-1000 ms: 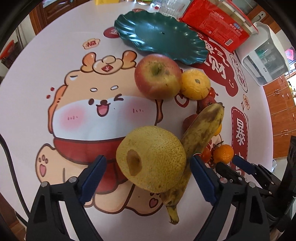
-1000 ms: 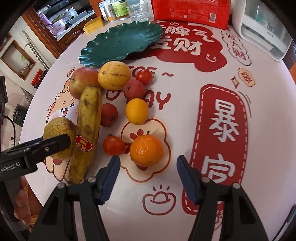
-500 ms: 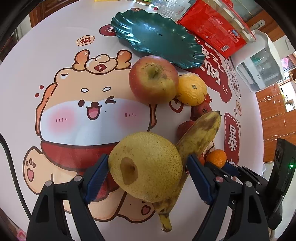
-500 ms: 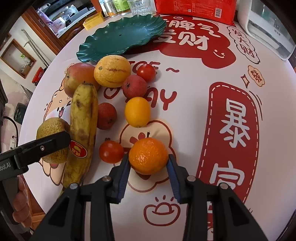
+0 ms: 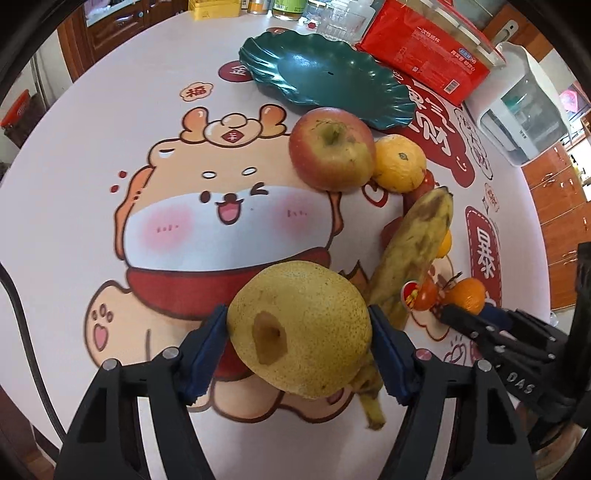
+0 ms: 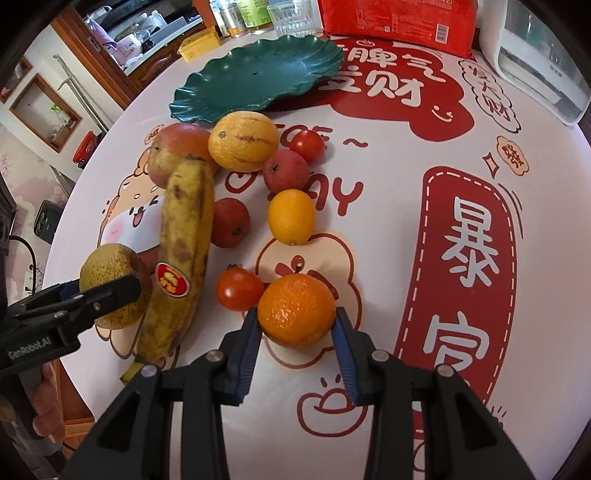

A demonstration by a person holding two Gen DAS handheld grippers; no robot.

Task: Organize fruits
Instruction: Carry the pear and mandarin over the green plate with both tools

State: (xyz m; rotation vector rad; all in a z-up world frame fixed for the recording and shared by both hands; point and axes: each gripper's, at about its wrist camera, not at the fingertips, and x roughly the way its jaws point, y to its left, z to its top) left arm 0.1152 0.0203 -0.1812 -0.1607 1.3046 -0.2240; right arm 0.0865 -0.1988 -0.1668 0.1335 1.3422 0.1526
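1. Left tool (image 5: 297, 332): lower centre of the left wrist view. Its blue pads (image 5: 207, 350) have just been closing and now sit against both flanks of the pear (image 5: 299, 328), clenched on it.
2. Pear: yellow-green, speckled, with a brown dent facing the camera. Whether it is clear of the desk (image 5: 74, 166) cannot be told from here.
3. Right tool (image 6: 297, 325): lower centre of the right wrist view. Its jaws have just been closing and now grasp the orange (image 6: 297, 310) on either side; the last stretch of that closing was slight.
4. Orange: bright, round, lower centre of that view, over a cartoon print on the desk cloth.
5. Tomato (image 6: 239, 288): just left of the orange, touching or nearly so.
6. Banana (image 6: 181, 258): heavily spotted, red sticker, running up the left of the right wrist view beside the pear.
7. Middle ground, right wrist view: red fruit (image 6: 229, 222), small yellow citrus (image 6: 291, 217), second red fruit (image 6: 286, 170), second tomato (image 6: 307, 146).
8. Further: apple (image 5: 330, 149) and large yellow citrus (image 5: 399, 164), touching each other.
9. Green plate (image 5: 391, 99): scalloped, upper centre, just beyond the apple.
10. Far edge: red package (image 5: 424, 51), white appliance (image 5: 524, 110), jars (image 6: 240, 18).
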